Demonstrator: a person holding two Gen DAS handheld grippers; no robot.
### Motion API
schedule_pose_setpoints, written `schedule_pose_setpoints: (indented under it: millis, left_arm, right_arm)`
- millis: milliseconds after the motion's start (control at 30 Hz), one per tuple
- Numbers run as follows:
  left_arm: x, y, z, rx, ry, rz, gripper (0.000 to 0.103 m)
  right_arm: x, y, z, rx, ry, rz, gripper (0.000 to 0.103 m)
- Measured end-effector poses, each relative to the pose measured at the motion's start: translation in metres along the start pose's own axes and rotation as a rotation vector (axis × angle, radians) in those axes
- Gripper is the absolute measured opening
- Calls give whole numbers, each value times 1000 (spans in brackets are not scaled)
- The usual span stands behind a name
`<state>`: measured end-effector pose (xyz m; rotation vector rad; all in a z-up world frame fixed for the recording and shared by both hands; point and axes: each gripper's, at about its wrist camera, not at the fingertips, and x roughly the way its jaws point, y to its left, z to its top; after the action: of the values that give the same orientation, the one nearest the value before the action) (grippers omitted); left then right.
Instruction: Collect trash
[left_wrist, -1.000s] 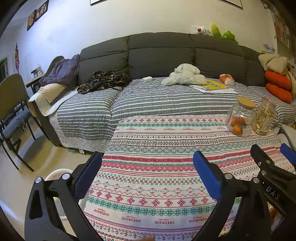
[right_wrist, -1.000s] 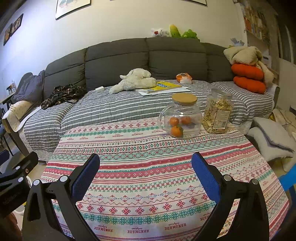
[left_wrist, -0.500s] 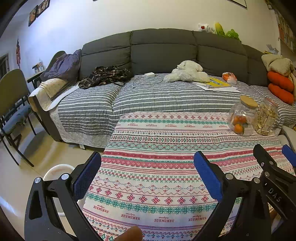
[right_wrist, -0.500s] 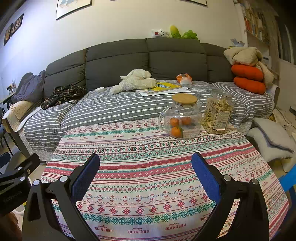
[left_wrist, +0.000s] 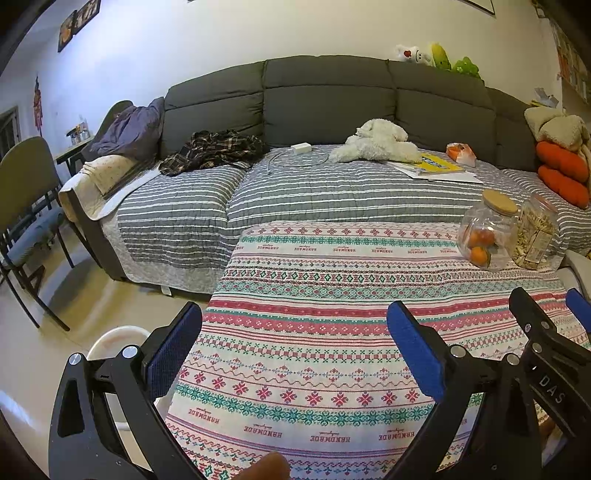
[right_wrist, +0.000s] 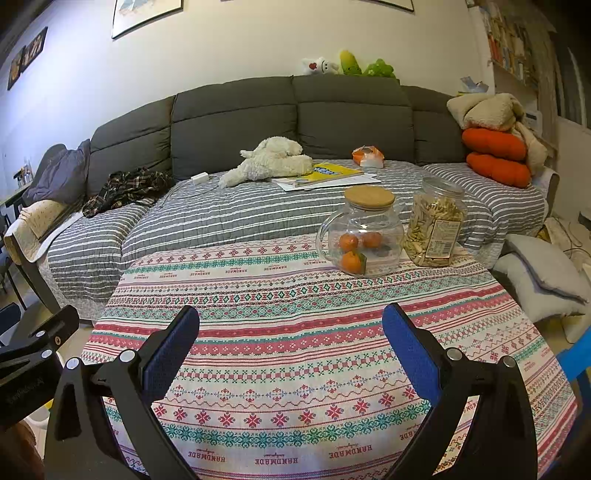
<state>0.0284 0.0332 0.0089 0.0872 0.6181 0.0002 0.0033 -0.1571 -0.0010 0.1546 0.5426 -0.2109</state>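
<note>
table: patterned cloth (right_wrist: 295, 332) covers it, sofa (right_wrist: 295, 118) just behind
left gripper (left_wrist: 295, 350): jaws spread wide, nothing between them, over the near left part of the table
right gripper (right_wrist: 291, 350): jaws spread wide, nothing held, over the near middle of the table; its frame also shows at the right edge of the left view
bin (left_wrist: 114, 338): white rim on the floor, just left of the table, partly hidden by the left gripper's finger
trash: cannot tell which item; bare cloth under both grippers
bag (right_wrist: 367, 157): orange and white, on the sofa seat beside the papers, well apart from both grippers
jug (right_wrist: 364, 236): glass, wooden lid, 3 oranges inside, at the far right of the table
jar (right_wrist: 436, 225): clear, full of pale snacks, upright, just right of the jug
plush (right_wrist: 269, 164): white, lying on the sofa seat
papers (right_wrist: 328, 177): yellow booklet and sheets, just right of the plush
shirt (right_wrist: 127, 188): plaid, crumpled on the sofa's left seat
chair (left_wrist: 26, 218): on the floor at the far left of the left view
</note>
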Motion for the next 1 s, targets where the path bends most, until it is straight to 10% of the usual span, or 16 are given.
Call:
schedule_pose_setpoints:
  millis: [1000]
  left_arm:
    - [2, -1, -2, 0, 13, 13, 96]
  right_arm:
    - [0, 0, 0, 1, 4, 1, 97]
